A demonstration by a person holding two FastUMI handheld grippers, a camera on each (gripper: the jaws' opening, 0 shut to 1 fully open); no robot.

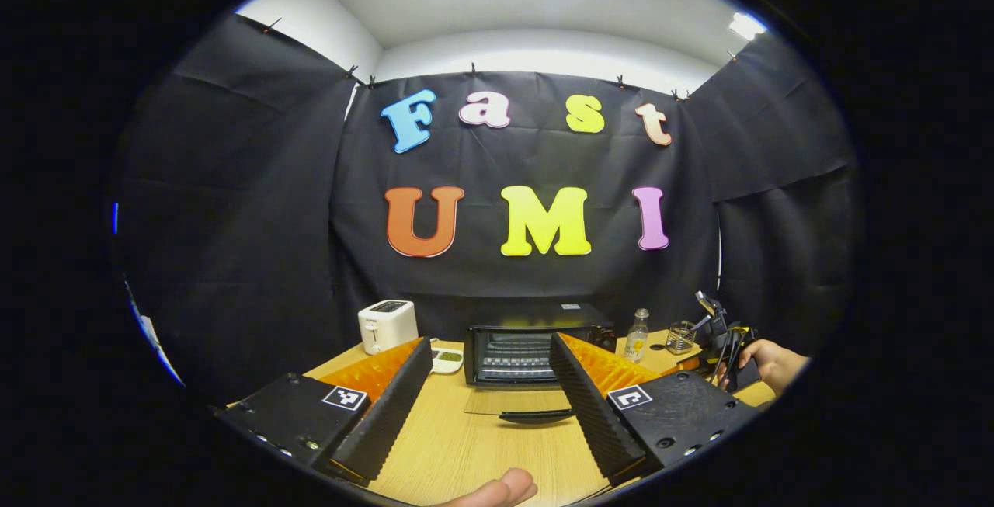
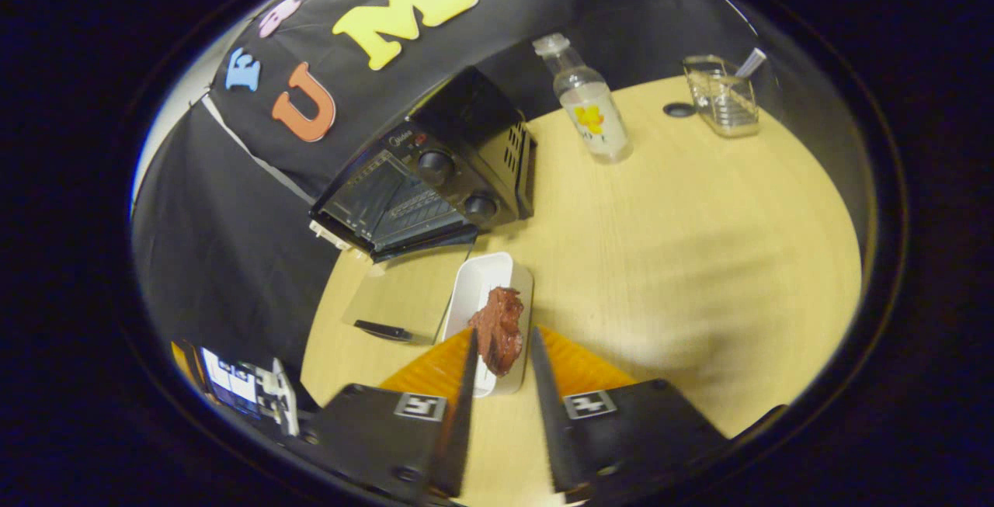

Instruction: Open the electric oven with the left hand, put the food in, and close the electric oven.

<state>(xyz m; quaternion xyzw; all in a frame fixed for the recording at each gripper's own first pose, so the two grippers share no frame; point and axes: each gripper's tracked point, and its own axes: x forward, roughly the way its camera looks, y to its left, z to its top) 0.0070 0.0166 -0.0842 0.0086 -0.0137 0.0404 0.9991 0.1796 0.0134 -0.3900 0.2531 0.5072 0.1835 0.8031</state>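
Pale wood-grain tabletop (image 1: 466, 445) runs beneath both tools, smooth and matte, with black cloth hung behind it. Nearest in the right gripper view, the right gripper (image 2: 501, 363) has its ridged, saw-toothed fingers narrowed around the near end of a white oblong tray (image 2: 477, 289); they flank the lumpy, dark reddish-brown food (image 2: 498, 328) lying in it, yet whether they actually press on the tray's walls I cannot tell. In the left gripper view the left gripper (image 1: 489, 394) hangs above the table with its wedge-shaped fingers spread wide and nothing between them. Just past the tray, the oven door (image 2: 396, 297) lies dropped flat toward the table, a clear glass pane with a dark bar handle (image 1: 536, 415) at its front edge. Behind it sits the electric oven (image 2: 443, 165), a boxy black metal case with two round knobs, vent slots and a wire rack inside the open cavity. So the opening looks done and loading is in hand: the next move calls for a firm hold on the tray, a level lift over the glass, and a slide onto the rack. Farther back stand a clear plastic bottle (image 2: 586, 103), a wire basket (image 2: 722, 95) and a glossy white toaster (image 1: 387, 326).
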